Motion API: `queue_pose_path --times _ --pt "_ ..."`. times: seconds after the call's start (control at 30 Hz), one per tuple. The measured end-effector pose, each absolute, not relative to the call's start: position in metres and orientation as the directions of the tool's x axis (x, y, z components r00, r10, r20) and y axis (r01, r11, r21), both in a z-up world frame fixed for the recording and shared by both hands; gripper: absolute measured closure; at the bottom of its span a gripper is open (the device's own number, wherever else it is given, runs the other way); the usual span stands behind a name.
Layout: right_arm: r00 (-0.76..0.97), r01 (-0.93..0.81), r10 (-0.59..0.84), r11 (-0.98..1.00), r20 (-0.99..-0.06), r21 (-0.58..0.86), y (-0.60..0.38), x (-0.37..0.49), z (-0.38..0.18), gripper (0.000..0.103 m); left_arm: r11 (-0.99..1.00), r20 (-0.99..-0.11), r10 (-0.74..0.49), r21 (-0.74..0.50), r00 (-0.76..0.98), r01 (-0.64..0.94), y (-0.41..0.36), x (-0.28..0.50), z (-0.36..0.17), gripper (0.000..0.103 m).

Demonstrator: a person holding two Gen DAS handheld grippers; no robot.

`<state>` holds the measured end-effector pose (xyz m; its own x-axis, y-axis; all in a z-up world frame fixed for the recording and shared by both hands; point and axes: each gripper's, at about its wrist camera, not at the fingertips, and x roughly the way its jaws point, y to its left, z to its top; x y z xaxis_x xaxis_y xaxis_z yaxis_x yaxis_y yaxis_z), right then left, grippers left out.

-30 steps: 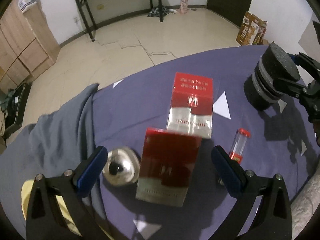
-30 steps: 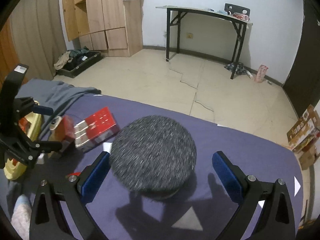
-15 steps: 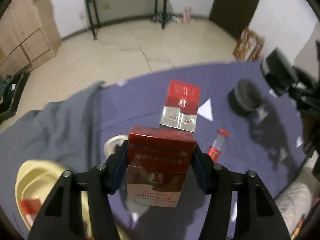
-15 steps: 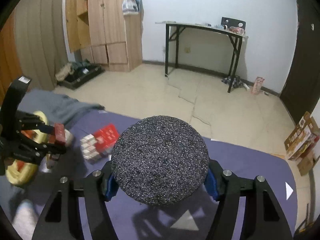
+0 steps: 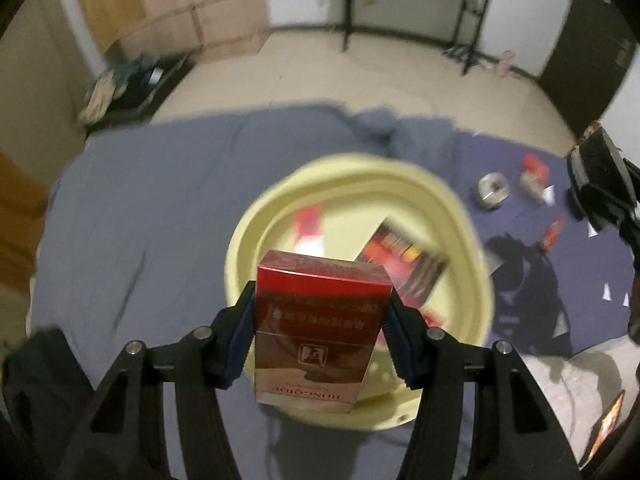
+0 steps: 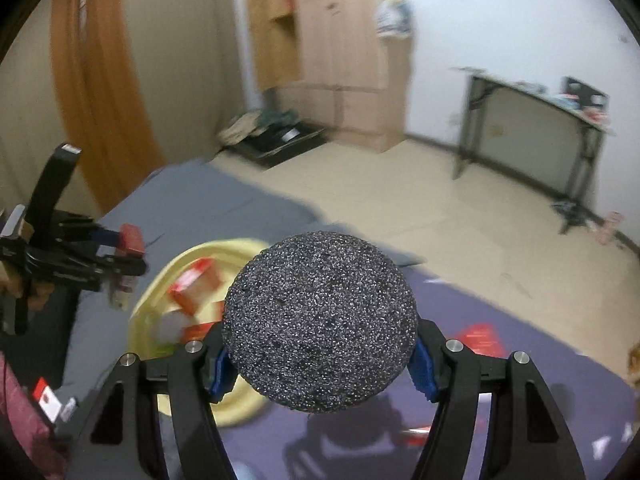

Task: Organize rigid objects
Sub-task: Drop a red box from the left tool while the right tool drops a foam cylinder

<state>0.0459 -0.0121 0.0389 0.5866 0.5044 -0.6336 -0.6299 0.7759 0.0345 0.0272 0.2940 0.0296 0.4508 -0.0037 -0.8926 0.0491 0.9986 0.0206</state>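
My left gripper (image 5: 320,334) is shut on a red cigarette pack (image 5: 320,312), pads pressing its two sides, and holds it upright in the air over the yellow basin (image 5: 248,236). Inside the basin lie other red boxes (image 5: 404,258). In the right wrist view my right gripper (image 6: 320,358) is shut on a round black speckled foam block (image 6: 320,332), lifted above the purple cloth beside the basin (image 6: 138,330). The left gripper (image 6: 120,258) with its pack (image 6: 131,239) shows at the far left there.
On the purple cloth right of the basin lie a silver round tin (image 5: 494,191), another red pack (image 5: 534,178) and a small red lighter (image 5: 554,233). A grey blanket (image 5: 160,208) covers the left side. Beyond are tiled floor, a wooden wardrobe and a black-legged table.
Both grippers closed from wide open, the left on the red pack, the right on the black foam block. Both lifted and swung left, so the basin now lies under the left gripper.
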Motion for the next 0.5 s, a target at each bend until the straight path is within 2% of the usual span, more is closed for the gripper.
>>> queue_pose_path --times 0.23,0.47,0.5 --pt "0.507 -0.68 0.438 0.732 -0.742 -0.031 0.104 0.055 -0.03 0.036 0.999 -0.941 -0.01 -0.024 0.337 -0.037 0.321 0.019 -0.05 0.044" --pt "0.49 -0.677 0.386 0.733 -0.781 -0.062 0.14 0.085 -0.078 0.036 0.997 -0.947 -0.063 -0.076 0.314 -0.029 0.322 0.026 -0.089 0.044" --pt "0.481 -0.675 0.387 0.736 -0.787 -0.051 0.14 0.089 -0.083 0.035 0.996 -0.943 -0.073 -0.087 0.325 -0.029 0.324 0.024 -0.09 0.041"
